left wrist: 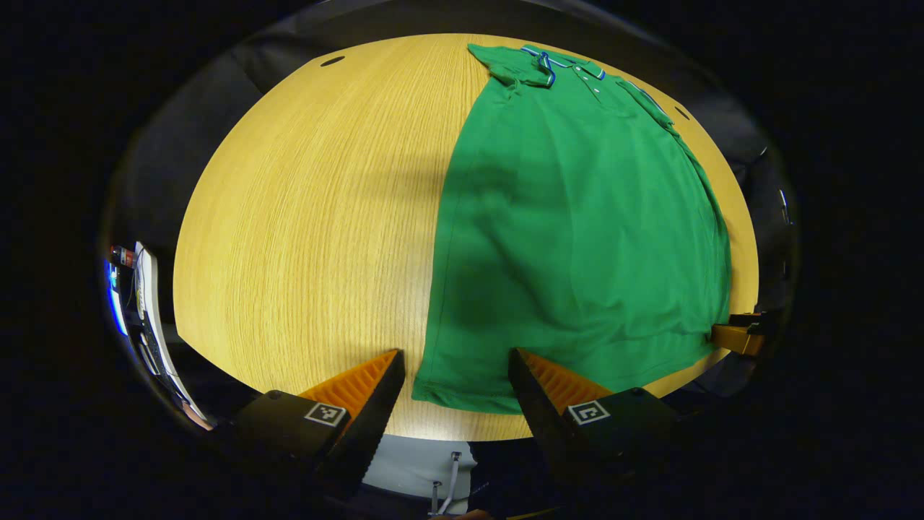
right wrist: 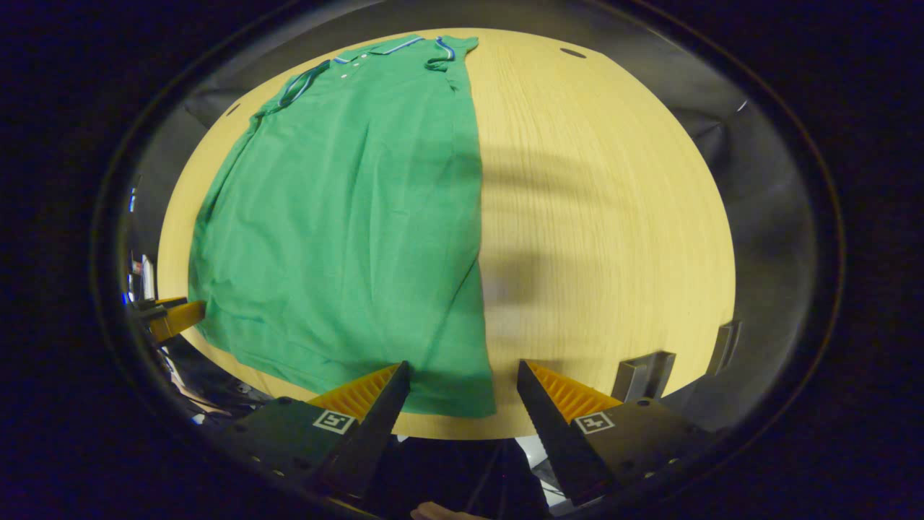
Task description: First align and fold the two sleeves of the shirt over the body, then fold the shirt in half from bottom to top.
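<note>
Both hand-held grippers, left point(left wrist: 456, 375) and right point(right wrist: 462, 383), gape over shirt point(left wrist: 577, 238) hem corners; uneven pinches risk a skewed fold.

Landmark is the shirt point(left wrist: 577, 231), flat on the table point(left wrist: 303, 217). Bare wood runs wide beside its long edge in the left gripper view, and likewise in the right gripper view point(right wrist: 606, 217); both are open passage. Left gripper point(left wrist: 456, 365) and right gripper point(right wrist: 462, 375) hang spread at the shirt's hem corners. Grey brackets point(right wrist: 642, 375) stand at the table edge, well apart from the shirt.
</note>
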